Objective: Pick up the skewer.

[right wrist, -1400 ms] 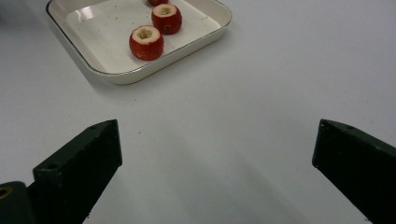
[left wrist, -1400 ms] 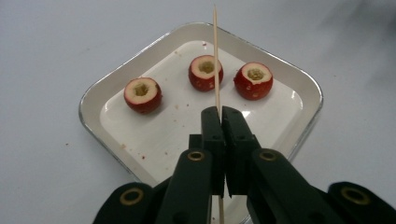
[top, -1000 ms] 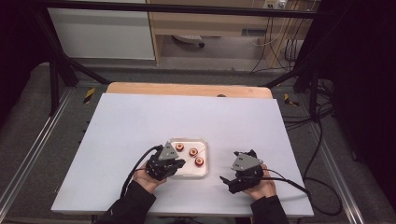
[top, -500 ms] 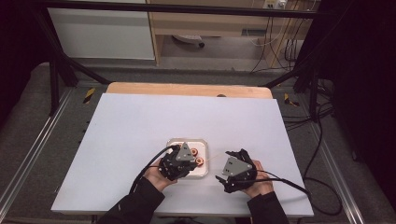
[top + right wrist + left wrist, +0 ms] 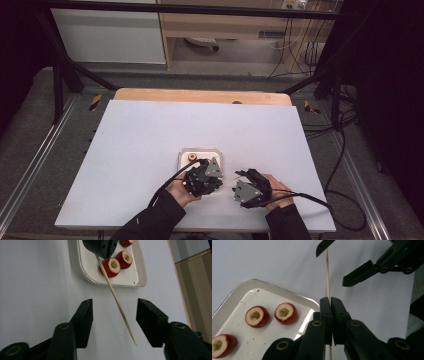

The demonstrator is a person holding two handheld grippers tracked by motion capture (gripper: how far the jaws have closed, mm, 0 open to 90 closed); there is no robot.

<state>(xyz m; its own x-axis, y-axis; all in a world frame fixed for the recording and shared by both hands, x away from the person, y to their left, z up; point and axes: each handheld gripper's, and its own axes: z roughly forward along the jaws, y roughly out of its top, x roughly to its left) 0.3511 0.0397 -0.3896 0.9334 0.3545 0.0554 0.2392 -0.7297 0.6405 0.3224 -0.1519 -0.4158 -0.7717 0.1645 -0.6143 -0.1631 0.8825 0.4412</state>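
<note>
My left gripper (image 5: 330, 300) is shut on a thin wooden skewer (image 5: 327, 272) near its lower end. The skewer's (image 5: 111, 290) pointed free end reaches between the jaws of my right gripper (image 5: 114, 307), which have just been closing; the pads stand apart from the stick on both sides. In the high view the left gripper (image 5: 216, 181) and right gripper (image 5: 239, 181) face each other at the table's front edge. Three red cored fruit pieces (image 5: 257, 316) lie on a small white tray (image 5: 287, 293) beside the left gripper.
The tray (image 5: 182, 157) sits on the white table top (image 5: 150, 135), just behind the left hand. A cable trails from each gripper toward the front edge. A wooden strip (image 5: 200, 95) borders the table's far side.
The left gripper has moved right, off the tray, bringing the skewer toward the right gripper. The right gripper's jaws have narrowed around the skewer's tip.
</note>
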